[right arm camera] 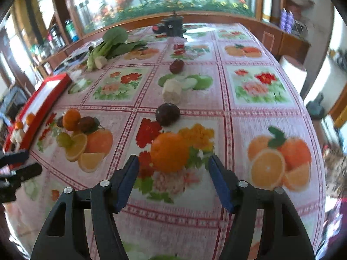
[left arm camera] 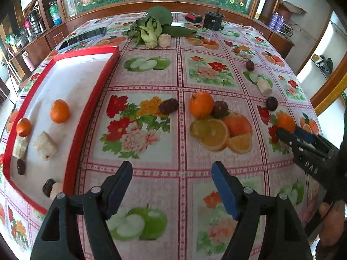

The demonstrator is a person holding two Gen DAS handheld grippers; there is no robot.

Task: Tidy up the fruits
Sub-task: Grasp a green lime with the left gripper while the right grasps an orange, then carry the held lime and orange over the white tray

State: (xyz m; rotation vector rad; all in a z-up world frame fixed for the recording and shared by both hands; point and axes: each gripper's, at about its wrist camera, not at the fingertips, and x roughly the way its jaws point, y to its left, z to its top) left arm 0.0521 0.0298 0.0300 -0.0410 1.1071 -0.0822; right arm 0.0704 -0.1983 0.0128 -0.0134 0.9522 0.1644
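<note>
So the fruit is scattered all over a desk covered in a pink checked oilcloth printed with flowers, apples and orange slices, which makes the real stuff kinda hard to pick out. The one that matters right now is a small round bright-orange mandarin with a dimpled, slightly glossy skin, sitting on a printed flower bouquet near the right side of the desk. The right claw has its blue-padded fingers on either side of that mandarin, spread wider than the fruit, with a gap showing on both sides, so nothing is gripped. Just behind the mandarin is a dark purple round fruit, then a pale cream cut chunk, then a dark red date-looking fruit.

The left claw hangs wide apart over bare cloth with nothing between its fingers. To its left is a white tray with a red rim already holding two small mandarins, a couple of pale chunks and some dark fruits. Another orange mandarin sits mid-desk touching a dark brown fruit, and a leafy green vegetable bunch lies at the far end.
</note>
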